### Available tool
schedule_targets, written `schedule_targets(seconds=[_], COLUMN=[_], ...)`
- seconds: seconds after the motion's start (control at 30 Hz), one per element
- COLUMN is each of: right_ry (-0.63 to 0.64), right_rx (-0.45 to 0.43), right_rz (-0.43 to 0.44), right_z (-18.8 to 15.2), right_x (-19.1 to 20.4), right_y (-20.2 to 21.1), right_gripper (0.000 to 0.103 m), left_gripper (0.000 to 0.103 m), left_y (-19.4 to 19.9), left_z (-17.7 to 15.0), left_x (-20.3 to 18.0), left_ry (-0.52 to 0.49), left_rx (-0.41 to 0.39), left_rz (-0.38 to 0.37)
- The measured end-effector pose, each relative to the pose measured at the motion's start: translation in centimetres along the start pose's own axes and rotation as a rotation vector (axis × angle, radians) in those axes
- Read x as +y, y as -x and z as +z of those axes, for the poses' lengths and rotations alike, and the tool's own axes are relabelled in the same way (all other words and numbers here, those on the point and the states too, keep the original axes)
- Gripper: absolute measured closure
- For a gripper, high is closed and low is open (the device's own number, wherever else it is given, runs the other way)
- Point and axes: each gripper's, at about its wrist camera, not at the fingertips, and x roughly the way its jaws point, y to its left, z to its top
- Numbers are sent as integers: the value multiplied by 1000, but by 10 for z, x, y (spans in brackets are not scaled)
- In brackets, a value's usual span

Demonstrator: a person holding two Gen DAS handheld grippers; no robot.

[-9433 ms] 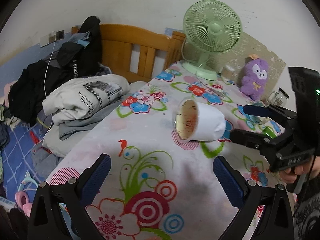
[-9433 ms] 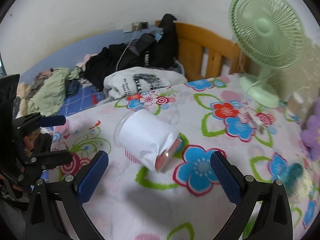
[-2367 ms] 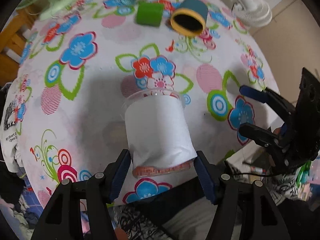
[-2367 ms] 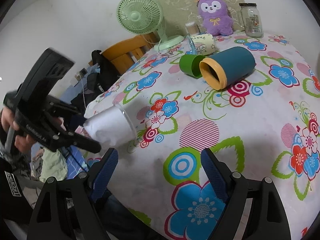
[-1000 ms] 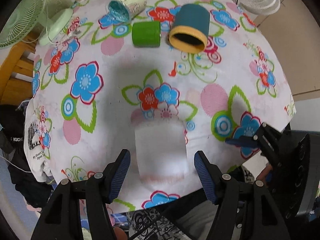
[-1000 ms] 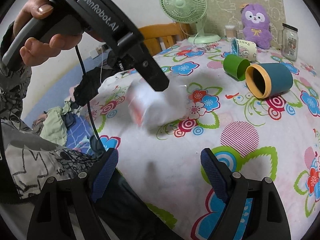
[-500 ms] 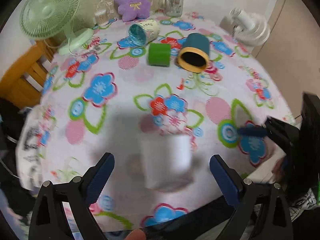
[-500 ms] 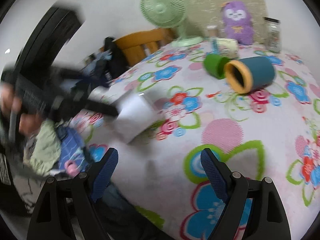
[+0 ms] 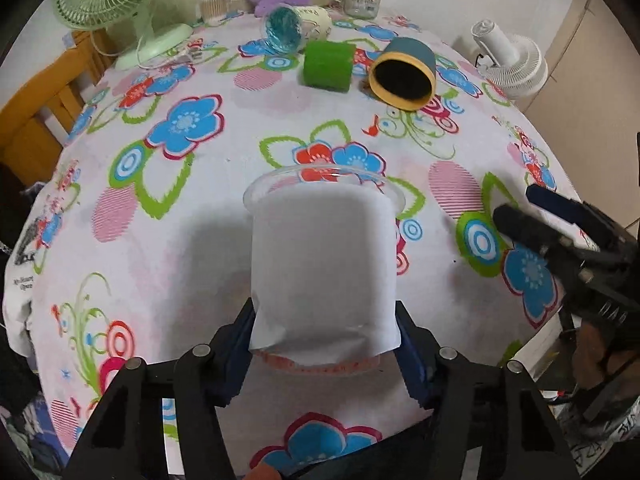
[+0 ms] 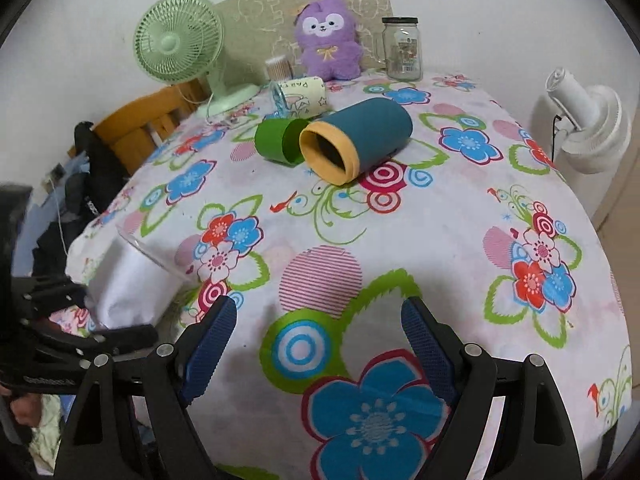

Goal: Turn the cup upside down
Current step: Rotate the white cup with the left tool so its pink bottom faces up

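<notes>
My left gripper (image 9: pixel 324 344) is shut on a clear plastic cup wrapped in white paper (image 9: pixel 324 264). It grips the cup near its pink base, with the clear rim pointing away from me towards the table. The cup hangs over the near part of the flowered tablecloth (image 9: pixel 200 240). In the right wrist view the cup (image 10: pixel 128 280) is at the left edge, tilted, rim up and to the right, held by the left gripper (image 10: pixel 108 320). My right gripper (image 10: pixel 316 340) is open and empty over the cloth; it also shows at the right of the left wrist view (image 9: pixel 532 212).
A teal cup with a yellow rim (image 10: pixel 356 140), a green cup (image 10: pixel 280 140) and a cream printed cup (image 10: pixel 300 96) lie on their sides at the far side. Behind them stand a green fan (image 10: pixel 180 44), a purple plush toy (image 10: pixel 328 40) and a glass jar (image 10: pixel 400 48). A white fan (image 10: pixel 584 124) is off the table's right.
Half a second ago my left jaws stood wide with the cup blurred between them; now they grip its base. The right gripper has hardly moved.
</notes>
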Motion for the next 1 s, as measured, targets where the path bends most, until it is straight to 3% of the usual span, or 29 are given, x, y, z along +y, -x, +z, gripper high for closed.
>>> schedule_targets(seconds=[0.2, 0.33, 0.47, 0.63, 0.73, 1.0], right_ry=[21, 43, 46, 76, 94, 86], right_rx=[3, 9, 6, 8, 13, 18], right_rz=[17, 50, 90, 135, 154, 188], right_z=[-3, -6, -10, -16, -20, -22], right_x=[8, 14, 17, 23, 27, 29], right_y=[1, 2, 4, 6, 6, 3], right_gripper=[17, 17, 17, 17, 17, 17], left_gripper=[38, 38, 38, 38, 38, 36], left_y=[23, 27, 31, 19, 8, -19], left_z=[11, 25, 40, 59, 71, 86], left_x=[-9, -16, -24, -29, -30, -41], left_ry=[-80, -128, -188, -223, -235, -259], left_rx=[36, 190, 283, 439, 488, 585], left_rz=[52, 47, 134, 179, 228, 253])
